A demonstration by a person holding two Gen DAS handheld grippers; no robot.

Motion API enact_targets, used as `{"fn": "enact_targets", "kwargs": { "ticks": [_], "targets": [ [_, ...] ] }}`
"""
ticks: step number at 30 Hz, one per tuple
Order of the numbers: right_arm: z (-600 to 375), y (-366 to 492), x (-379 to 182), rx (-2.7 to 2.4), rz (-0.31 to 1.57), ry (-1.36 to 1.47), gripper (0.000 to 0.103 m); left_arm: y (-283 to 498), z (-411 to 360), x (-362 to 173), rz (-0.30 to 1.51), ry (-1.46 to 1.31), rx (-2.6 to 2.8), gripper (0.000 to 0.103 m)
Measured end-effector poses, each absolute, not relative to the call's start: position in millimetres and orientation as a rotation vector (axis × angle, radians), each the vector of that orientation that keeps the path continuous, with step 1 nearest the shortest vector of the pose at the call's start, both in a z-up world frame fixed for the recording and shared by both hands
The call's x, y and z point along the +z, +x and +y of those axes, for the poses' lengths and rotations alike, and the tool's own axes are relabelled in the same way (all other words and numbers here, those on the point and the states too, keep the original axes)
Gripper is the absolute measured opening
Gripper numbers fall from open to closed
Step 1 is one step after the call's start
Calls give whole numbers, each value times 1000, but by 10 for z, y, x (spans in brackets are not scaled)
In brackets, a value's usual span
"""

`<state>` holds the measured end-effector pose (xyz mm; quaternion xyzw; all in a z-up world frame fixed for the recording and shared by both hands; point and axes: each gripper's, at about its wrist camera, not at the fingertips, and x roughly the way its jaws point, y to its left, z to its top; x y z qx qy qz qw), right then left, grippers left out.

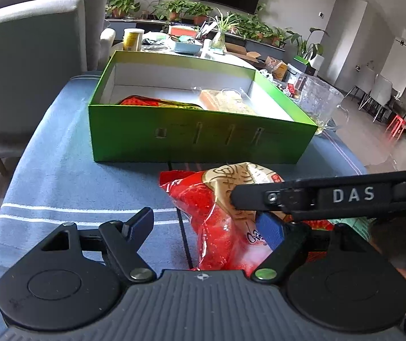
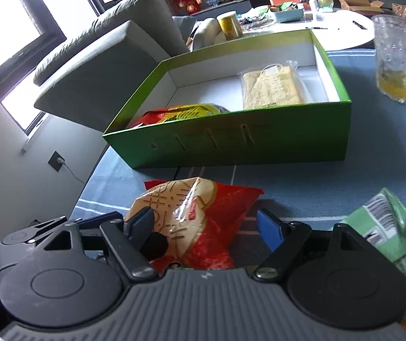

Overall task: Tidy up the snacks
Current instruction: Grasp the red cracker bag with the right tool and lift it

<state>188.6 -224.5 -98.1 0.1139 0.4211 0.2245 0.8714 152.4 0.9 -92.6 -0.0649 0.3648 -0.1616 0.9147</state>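
Since the red snack bag (image 2: 191, 221) lies between both tools, lower centre of frame:
Right gripper (image 2: 205, 224): jaws apart, straddling bag.
Left gripper (image 1: 203, 227): jaws apart, bag at right finger.
Green box (image 2: 231, 142): beyond bag.

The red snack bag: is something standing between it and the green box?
Nothing visible does. Only bare blue cloth lies between the red snack bag and the green box. The box's near wall must be cleared; inside, free floor remains beyond the two packets.

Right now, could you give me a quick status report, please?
Left gripper and right gripper open, straddling the red snack bag. Green box ahead, open. Path clear.
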Motion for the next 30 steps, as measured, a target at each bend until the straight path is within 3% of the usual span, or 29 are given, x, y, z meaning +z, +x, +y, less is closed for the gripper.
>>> {"fn": "enact_targets", "kwargs": {
  "ticks": [24, 30],
  "targets": [
    [-2236, 1931, -980, 570, 892, 317, 65, 1612, -177, -901, 721, -165, -403, 73],
    [-2211, 1794, -778, 551, 799, 306, 65, 1511, -150, -694, 665, -171, -410, 73]
  ]
}}
